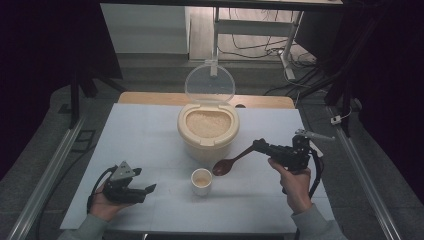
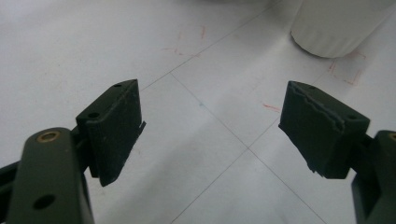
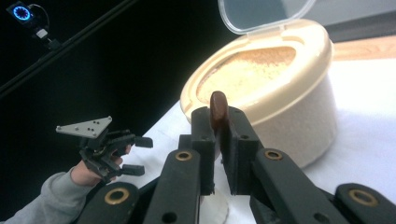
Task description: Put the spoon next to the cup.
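right gripper (image 3: 218, 140) jaws clamp spoon (image 1: 231, 162); left gripper (image 2: 210, 135) open.

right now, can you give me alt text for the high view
The right hand-held gripper holds a brown spoon by its handle, bowl near a small white cup on a white table. Behind them stands a cream tub of rice, clear lid up. The left hand-held gripper rests open at the near left.

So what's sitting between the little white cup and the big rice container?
In the high view, the brown spoon hangs there, its bowl beside the cup and below the rice container, its handle clamped in the right gripper.
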`<state>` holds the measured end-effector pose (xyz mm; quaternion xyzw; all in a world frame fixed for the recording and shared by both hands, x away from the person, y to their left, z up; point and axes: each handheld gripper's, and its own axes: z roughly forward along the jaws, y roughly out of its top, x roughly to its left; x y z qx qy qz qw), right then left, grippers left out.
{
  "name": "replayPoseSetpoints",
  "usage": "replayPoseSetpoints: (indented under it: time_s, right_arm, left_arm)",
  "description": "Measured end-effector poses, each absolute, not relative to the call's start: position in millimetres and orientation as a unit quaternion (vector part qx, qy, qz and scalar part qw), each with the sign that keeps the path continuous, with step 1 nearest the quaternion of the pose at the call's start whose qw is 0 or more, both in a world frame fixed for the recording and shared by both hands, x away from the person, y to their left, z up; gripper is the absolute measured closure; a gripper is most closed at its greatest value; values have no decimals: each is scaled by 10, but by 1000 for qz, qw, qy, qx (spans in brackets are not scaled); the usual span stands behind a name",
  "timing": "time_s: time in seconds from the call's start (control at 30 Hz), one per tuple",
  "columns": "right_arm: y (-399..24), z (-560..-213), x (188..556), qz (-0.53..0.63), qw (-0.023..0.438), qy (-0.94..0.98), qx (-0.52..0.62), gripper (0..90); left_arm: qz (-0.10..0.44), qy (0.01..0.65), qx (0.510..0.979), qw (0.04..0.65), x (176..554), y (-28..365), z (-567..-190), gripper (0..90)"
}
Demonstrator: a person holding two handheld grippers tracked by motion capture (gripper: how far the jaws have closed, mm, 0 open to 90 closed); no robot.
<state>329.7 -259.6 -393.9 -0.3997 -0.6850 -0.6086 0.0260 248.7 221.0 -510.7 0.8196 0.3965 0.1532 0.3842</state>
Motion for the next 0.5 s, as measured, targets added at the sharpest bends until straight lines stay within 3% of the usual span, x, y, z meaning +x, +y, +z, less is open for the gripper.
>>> replayPoseSetpoints:
  time_s: [0.5]
  right_arm:
    - [-2556, -4024, 3360, -534, 75, -745, -393, 831]
  left_arm:
    - [151, 397, 820, 383, 2497, 2198, -5111, 206]
